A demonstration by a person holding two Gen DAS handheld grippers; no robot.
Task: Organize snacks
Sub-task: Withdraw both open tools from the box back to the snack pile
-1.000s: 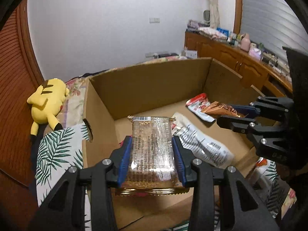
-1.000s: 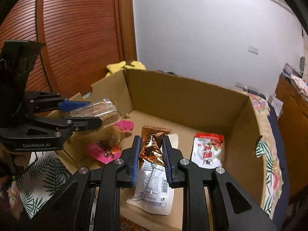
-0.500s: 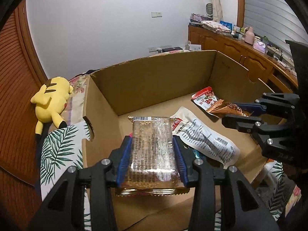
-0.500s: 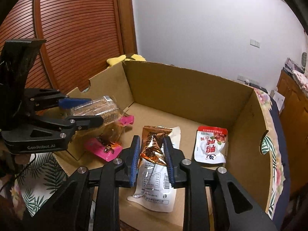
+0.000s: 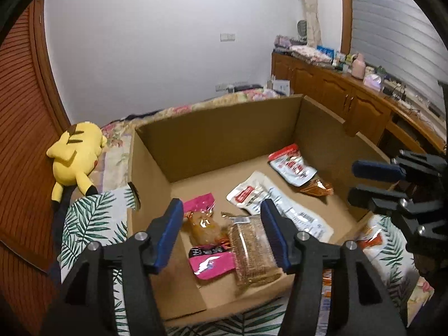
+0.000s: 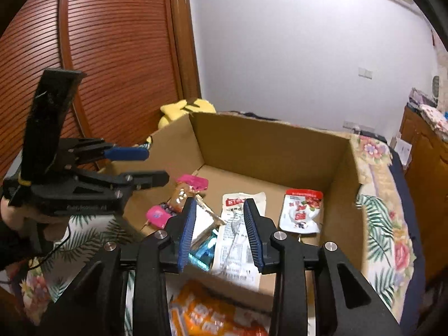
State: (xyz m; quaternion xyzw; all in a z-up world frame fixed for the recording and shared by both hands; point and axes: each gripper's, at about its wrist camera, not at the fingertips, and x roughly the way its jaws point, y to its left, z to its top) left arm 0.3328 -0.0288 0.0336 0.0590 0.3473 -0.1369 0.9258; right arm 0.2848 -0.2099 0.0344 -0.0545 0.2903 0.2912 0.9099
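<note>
Two claws agape over box (image 5: 218, 128); packet print unreadable.

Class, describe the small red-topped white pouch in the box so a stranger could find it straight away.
Find the cardboard box on the bed. The pouch lies flat on its floor near the right wall. Unlike the long white packet beside it, it is short, with a red top band and red print.

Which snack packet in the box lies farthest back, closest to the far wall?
The red-topped white pouch, at the far right of the cardboard box. The long white packet and pink packet lie nearer.
</note>
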